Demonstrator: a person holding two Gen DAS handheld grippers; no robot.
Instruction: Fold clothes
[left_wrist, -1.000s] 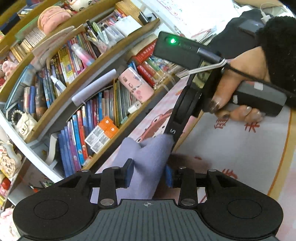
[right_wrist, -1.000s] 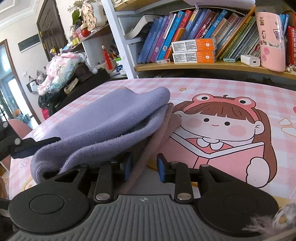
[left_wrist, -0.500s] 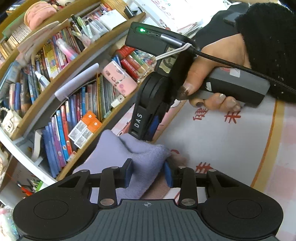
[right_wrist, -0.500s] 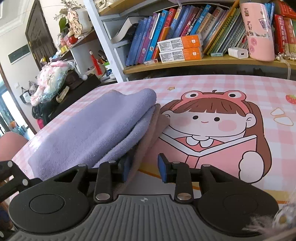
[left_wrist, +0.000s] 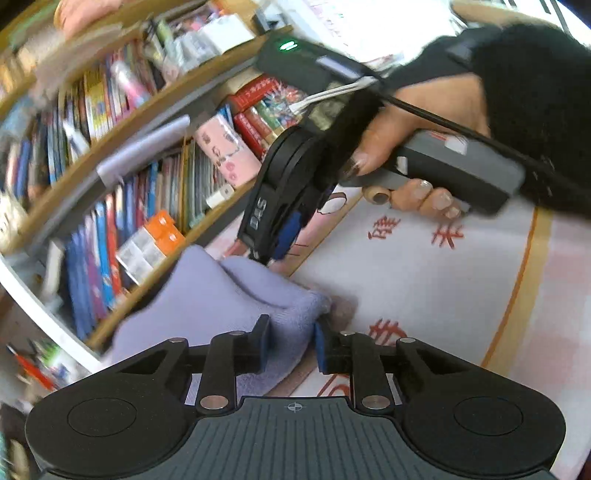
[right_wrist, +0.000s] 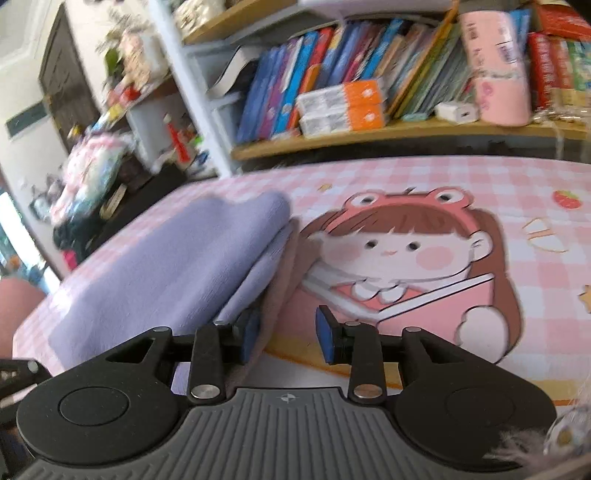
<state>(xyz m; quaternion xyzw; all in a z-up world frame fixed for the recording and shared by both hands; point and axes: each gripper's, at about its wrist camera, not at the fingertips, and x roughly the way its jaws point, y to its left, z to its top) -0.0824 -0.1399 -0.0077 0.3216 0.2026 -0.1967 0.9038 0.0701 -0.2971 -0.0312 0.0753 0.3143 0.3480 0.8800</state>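
There's the pink cartoon tablecloth (right_wrist: 424, 192) spread wide under the bookshelf (right_wrist: 369, 129), and on its left side lies the lilac garment (right_wrist: 159, 266), doubled over in layers, its long run heading away from the right gripper (right_wrist: 286, 334) toward the far edge. That right gripper stands parted with nothing between the blue pads, the brownish hem just brushing the left one. The left gripper (left_wrist: 291, 345) is nearer the work, its narrow gap filled by the garment's corner, apparently pinched.
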